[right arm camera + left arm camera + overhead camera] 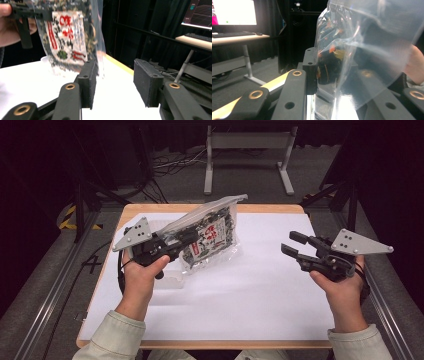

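snack bag (210, 237) | clear plastic, red-lettered label | tilted, lifted off table

Pale sleeves (117, 332), blk tongs (295, 243), grey plates (360, 242)

The white sheet (260, 290) lies bare across the middle and near side of the table; the raised bag (210, 232), clamped by the left gripper (187, 238), blocks the far left; the right gripper (295, 244), jaws apart, hangs clear at the right.
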Tool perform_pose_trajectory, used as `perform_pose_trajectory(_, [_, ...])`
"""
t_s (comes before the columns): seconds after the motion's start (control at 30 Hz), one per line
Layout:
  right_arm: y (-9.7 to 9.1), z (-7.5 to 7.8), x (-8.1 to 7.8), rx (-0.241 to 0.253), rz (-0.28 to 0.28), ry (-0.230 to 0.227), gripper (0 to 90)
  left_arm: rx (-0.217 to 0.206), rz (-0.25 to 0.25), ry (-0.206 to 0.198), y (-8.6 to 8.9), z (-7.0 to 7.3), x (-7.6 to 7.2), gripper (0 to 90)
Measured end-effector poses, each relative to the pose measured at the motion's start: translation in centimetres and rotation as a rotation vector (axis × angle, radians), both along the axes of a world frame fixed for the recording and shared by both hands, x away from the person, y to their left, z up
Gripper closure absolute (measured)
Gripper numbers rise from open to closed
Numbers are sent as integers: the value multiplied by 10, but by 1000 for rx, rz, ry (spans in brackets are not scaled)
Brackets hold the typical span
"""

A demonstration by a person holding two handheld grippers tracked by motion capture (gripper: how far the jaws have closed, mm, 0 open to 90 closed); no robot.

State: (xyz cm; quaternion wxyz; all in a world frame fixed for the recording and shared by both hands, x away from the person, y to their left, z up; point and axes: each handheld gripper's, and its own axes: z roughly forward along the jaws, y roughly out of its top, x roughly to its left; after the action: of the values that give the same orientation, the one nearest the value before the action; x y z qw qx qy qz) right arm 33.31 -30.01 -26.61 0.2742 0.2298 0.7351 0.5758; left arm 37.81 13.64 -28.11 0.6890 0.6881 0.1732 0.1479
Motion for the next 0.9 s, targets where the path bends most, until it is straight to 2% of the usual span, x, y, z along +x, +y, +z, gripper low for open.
perform_pose_trajectory(0.13, [-6, -7, -1, -3, -10, 19, 532, 10, 24, -7, 6, 4, 2, 724])
perform_pose_trajectory(0.23, [-9, -12, -1, -4, -23, 30, 530, 6, 35, 8, 11, 7, 5, 725])
perform_pose_trajectory(0.47, [-21, -23, -2, -41, -90, 56, 515, 14, 71, 3, 19, 9, 9, 724])
perform_pose_trajectory(0.67, [-34, -35, -1, -20, -124, 111, 518, 8, 111, 13, 30, 8, 14, 724])
perform_pose_trajectory(0.8, [-39, -37, -4, -18, -140, 115, 519, 4, 128, 9, 34, 8, 16, 724])
perform_pose_trajectory(0.9, [-43, -38, -5, -20, -149, 115, 516, 0, 140, -7, 37, 8, 18, 724])
